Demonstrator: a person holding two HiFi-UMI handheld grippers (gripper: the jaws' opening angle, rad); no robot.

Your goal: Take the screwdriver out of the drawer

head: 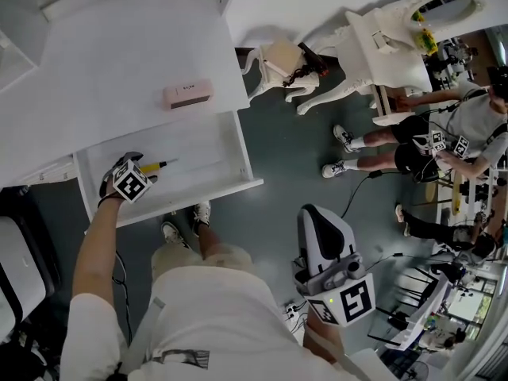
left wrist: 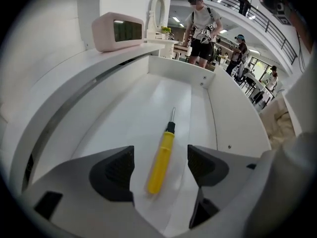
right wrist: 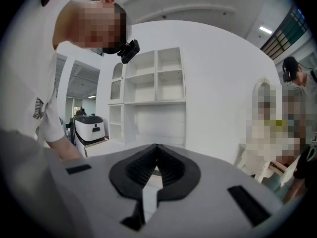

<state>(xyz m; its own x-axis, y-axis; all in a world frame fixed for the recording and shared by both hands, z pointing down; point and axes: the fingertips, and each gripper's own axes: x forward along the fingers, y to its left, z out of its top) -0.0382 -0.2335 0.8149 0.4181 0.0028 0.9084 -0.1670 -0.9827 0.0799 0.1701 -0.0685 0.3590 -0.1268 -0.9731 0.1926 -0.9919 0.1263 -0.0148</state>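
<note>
The left gripper [left wrist: 160,164] points steeply down into the open drawer [left wrist: 130,114] with its jaws apart. The screwdriver [left wrist: 164,151] lies between them, and neither dark pad [left wrist: 118,170] touches the yellow handle; a gap shows on each side. The tool rests flat on the drawer floor, handle end nearest the gripper and the thin metal shaft pointing towards the drawer's far wall.

It looks light and rigid: a smooth plastic handle, probably a little slippery, round enough to roll if nudged from one side only. The thick yellow handle is the sensible place to grip, about its middle, with both pads closing squarely across it. The shaft is too thin to hold well.

The drawer appears to hold nothing else; its white floor is bare around the tool. On the desk top [head: 119,54] above it sits a pink clock-like box [left wrist: 119,30], well clear of the work.

The right gripper [right wrist: 157,168] is held away from the desk, roughly level, with its jaws closed together on nothing. Other people stand by white furniture further off in the room
</note>
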